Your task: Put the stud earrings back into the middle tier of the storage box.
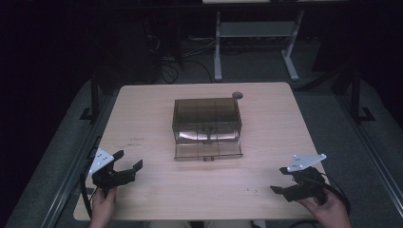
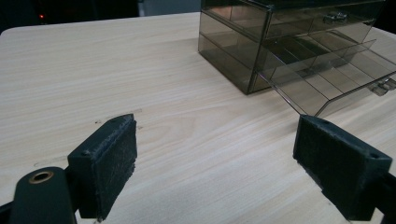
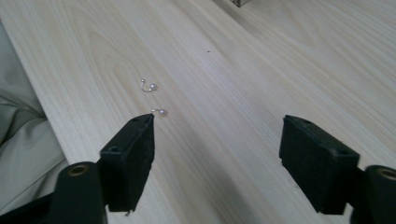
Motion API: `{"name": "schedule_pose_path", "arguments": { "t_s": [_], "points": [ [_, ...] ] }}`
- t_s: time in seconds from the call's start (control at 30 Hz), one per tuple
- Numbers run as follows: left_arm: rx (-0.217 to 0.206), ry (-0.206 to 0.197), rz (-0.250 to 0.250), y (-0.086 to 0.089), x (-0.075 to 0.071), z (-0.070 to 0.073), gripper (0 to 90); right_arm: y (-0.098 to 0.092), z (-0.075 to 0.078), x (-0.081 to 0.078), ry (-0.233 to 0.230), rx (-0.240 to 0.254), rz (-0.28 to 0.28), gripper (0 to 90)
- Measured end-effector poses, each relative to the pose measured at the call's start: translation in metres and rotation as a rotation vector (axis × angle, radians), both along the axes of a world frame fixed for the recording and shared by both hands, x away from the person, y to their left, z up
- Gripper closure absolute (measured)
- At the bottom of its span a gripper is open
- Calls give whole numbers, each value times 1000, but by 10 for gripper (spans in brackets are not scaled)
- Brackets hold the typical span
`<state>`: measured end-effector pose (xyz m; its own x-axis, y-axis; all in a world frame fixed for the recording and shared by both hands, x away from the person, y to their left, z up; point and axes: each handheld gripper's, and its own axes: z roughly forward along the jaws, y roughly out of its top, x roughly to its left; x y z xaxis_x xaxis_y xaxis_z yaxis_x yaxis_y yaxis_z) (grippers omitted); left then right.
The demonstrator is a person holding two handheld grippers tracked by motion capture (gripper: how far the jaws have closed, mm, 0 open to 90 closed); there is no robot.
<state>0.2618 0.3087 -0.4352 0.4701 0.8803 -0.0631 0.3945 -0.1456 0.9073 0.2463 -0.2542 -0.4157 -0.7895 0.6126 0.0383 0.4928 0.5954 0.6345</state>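
A pale wood-grain bench (image 1: 142, 118) with rounded corners carries a smoky, see-through plastic drawer box (image 1: 206, 118) at its middle, a squat block with thin partition walls inside. Its lower drawer (image 1: 208, 151) is pulled out toward the person, showing shallow square compartments and a small clear handle on its front lip; the upper drawer sits flush in the box. A small dark round disc (image 1: 237, 95) lies on the bench just behind the box's far right corner. The left gripper (image 1: 124, 165) rests near the bench's near left edge, well apart from the box, its jaws spread wide with bare bench between them; in the left gripper view its fingers (image 2: 109, 163) are blocky black pads with a coarse, felt-like face, and the open drawer lies ahead to the right. The right gripper (image 1: 281, 179) is held at the near right edge in a hand (image 1: 328, 211), its jaws likewise wide and holding nothing. In the right gripper view two tiny earrings (image 3: 150, 87), each a thin curved metal wire ending in a small pearly bead, lie on the bench just beyond the tip of that view's left jaw, close together but not touching, near the bench's edge.
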Motion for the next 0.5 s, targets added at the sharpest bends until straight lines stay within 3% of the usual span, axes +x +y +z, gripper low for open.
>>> {"name": "schedule_pose_path", "arguments": {
  "t_s": [0.2, 0.33, 0.5],
  "points": [
    [4, -5, 10, 1, 0, 0, 130, 14, 3, 5, 22, -40, 46, 343],
    [11, -8, 13, 0, 0, 0, 130, 27, 0, 13, 69, -83, 98, 416],
    [14, -12, 20, -2, -1, 1, 130, 36, -4, 19, 111, -112, 113, 479]
  ]
}}
